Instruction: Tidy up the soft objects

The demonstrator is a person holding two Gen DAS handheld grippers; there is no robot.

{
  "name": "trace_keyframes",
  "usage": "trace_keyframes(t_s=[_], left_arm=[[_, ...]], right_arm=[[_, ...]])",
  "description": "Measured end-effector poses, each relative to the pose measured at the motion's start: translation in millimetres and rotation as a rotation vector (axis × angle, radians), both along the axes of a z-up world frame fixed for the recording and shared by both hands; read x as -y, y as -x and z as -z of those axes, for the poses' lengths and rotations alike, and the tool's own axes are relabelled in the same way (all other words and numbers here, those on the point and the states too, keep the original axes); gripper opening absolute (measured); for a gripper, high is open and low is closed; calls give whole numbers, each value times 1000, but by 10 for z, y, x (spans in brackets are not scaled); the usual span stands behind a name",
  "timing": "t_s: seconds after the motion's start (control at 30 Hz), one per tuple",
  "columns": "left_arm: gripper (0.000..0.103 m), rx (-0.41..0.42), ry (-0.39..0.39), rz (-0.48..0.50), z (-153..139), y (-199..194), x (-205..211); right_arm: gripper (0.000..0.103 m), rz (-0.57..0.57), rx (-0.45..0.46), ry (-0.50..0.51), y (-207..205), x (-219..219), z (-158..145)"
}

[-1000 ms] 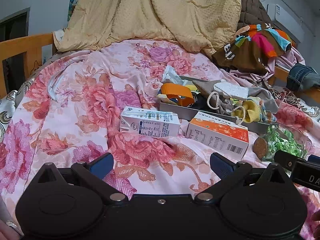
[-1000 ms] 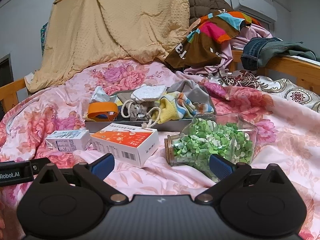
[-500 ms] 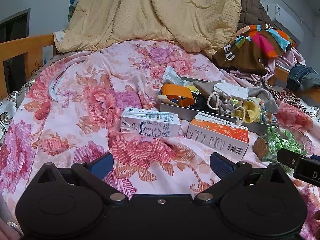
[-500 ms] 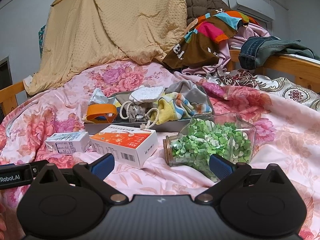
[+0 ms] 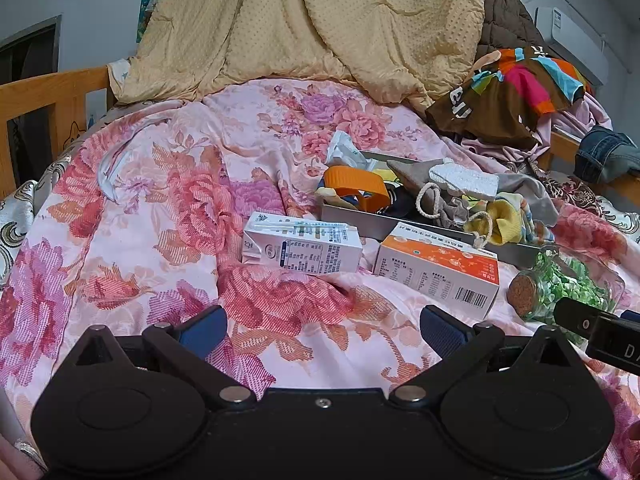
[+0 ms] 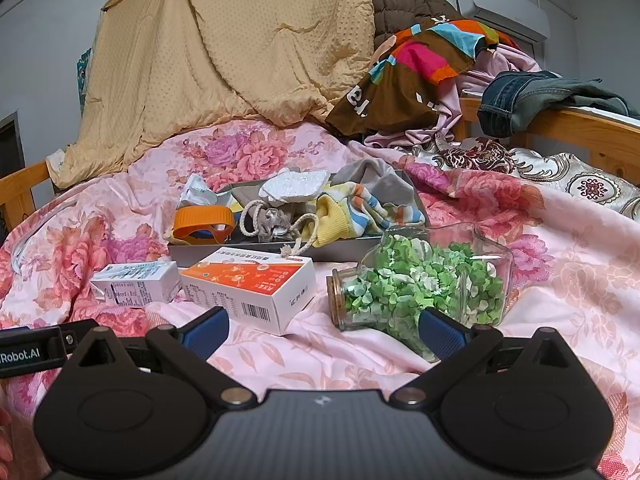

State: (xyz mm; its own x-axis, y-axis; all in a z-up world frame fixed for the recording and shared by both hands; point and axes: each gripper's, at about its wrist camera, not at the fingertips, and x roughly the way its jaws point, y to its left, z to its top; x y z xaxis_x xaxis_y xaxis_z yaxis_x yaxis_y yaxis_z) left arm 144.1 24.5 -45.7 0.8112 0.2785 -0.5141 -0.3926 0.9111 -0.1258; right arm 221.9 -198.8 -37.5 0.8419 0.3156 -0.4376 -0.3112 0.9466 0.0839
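Observation:
A grey metal tray (image 5: 400, 226) (image 6: 340, 246) lies on the floral bedspread. It holds soft things: a white sponge (image 6: 294, 186), a grey drawstring pouch (image 6: 272, 222), striped yellow socks (image 6: 348, 216), grey cloth (image 6: 376, 180), an orange band (image 6: 204, 220) and a tissue pack (image 6: 196, 196). My left gripper (image 5: 322, 330) is open and empty, low over the bedspread in front of a white milk carton (image 5: 302, 248). My right gripper (image 6: 322, 330) is open and empty, in front of an orange-and-white box (image 6: 248, 286) and a glass jar of green paper stars (image 6: 420, 288).
The carton (image 6: 136, 288), box (image 5: 438, 270) and jar (image 5: 560, 288) lie in a row before the tray. A tan blanket (image 6: 240, 52) hangs behind. Clothes (image 6: 424, 64) and jeans (image 6: 532, 100) pile at the right by a wooden bed rail (image 6: 580, 132). Another rail (image 5: 44, 104) stands left.
Both grippers have drifted slightly; the right view has shifted a little so the scene sits further left. Both stay open and nothing on the bed has moved.

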Motion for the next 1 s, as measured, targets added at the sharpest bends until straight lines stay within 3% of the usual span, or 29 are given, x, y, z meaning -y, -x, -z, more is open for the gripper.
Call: trace_keyframes(t_s=[1.0], left_arm=[[102,-1,-1,0,3,-1,0]], right_arm=[[103,-3,-7,2,7,-21,45]])
